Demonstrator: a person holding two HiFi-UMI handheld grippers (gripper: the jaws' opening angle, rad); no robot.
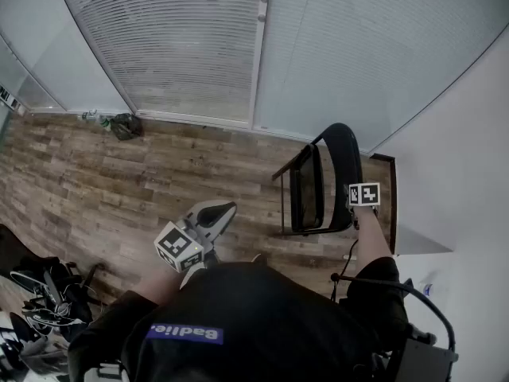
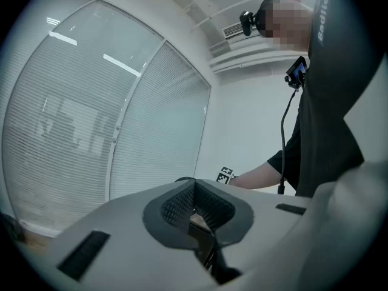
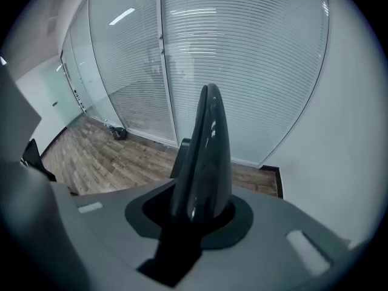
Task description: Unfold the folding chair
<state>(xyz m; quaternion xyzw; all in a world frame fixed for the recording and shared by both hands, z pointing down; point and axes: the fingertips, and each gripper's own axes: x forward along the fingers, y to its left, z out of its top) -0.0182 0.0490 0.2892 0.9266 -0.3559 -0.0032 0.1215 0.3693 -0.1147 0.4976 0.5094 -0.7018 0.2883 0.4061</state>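
Wood-plank floor point(image 1: 95, 181) is carrying everything in the scene. One dark bag point(image 1: 125, 125) is lying at far left against the blind-covered glass wall point(image 1: 183, 46), well apart from the work.

Left of centre, the left tool point(image 1: 222, 210) is pointing level in front of the person's torso, with its jaws together and nothing between them. It is judged to be waiting in reserve for the seat.

To the right, one folding chair point(image 1: 308, 191) is standing on the floor near the white wall point(image 1: 469, 157). Its seat panel is sitting nearly upright against the frame, so the chair appears not yet unfolded.

At far right, the right tool point(image 3: 195, 214) is angling downward and clamping the black curved top of the backrest point(image 1: 343, 151). This grip is likely steadying the frame so that the seat can be swung down.

Count: two tools, one chair, one bag.
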